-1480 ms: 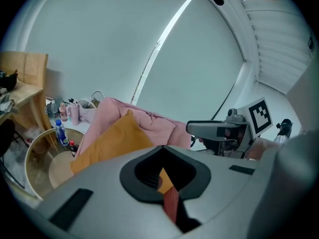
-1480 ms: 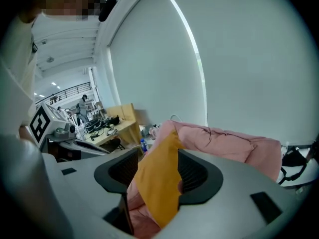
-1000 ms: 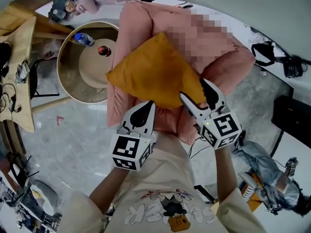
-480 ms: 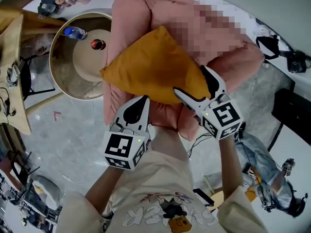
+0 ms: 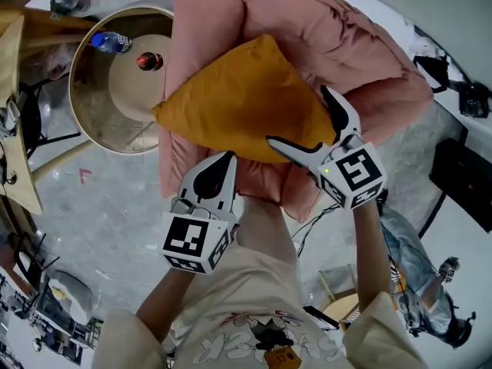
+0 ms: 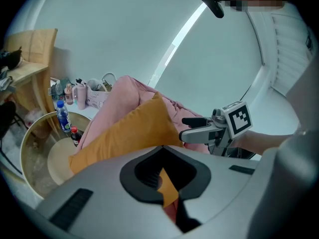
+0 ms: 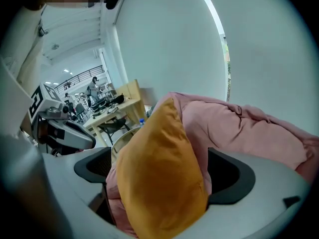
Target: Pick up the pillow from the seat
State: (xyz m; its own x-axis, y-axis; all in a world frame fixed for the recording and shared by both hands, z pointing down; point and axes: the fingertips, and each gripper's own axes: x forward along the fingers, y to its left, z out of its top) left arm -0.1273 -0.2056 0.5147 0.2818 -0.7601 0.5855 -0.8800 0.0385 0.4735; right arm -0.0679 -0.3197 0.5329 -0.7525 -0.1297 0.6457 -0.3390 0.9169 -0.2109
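Note:
An orange pillow (image 5: 238, 102) lies tilted on the seat of a pink padded armchair (image 5: 338, 44). My right gripper (image 5: 298, 115) straddles the pillow's near right corner. Its jaws are opening wide, and the pillow (image 7: 159, 183) sits loose between them. My left gripper (image 5: 217, 171) sits at the pillow's lower edge by the chair's front, jaws together. In the left gripper view only a thin sliver of orange shows through the slit of the left gripper (image 6: 163, 176). That view also shows the pillow (image 6: 124, 131) beyond.
A round wooden side table (image 5: 84, 121) stands left of the chair with a water bottle (image 5: 108, 42) and a dark red bottle (image 5: 146, 61) on it. A wooden desk (image 5: 19, 183) is at far left. A black case (image 5: 465, 183) lies on the floor at right.
The right gripper's jaws have spread much wider around the pillow's corner. The left gripper has drifted slightly left and stays closed. The pillow has not left the seat.

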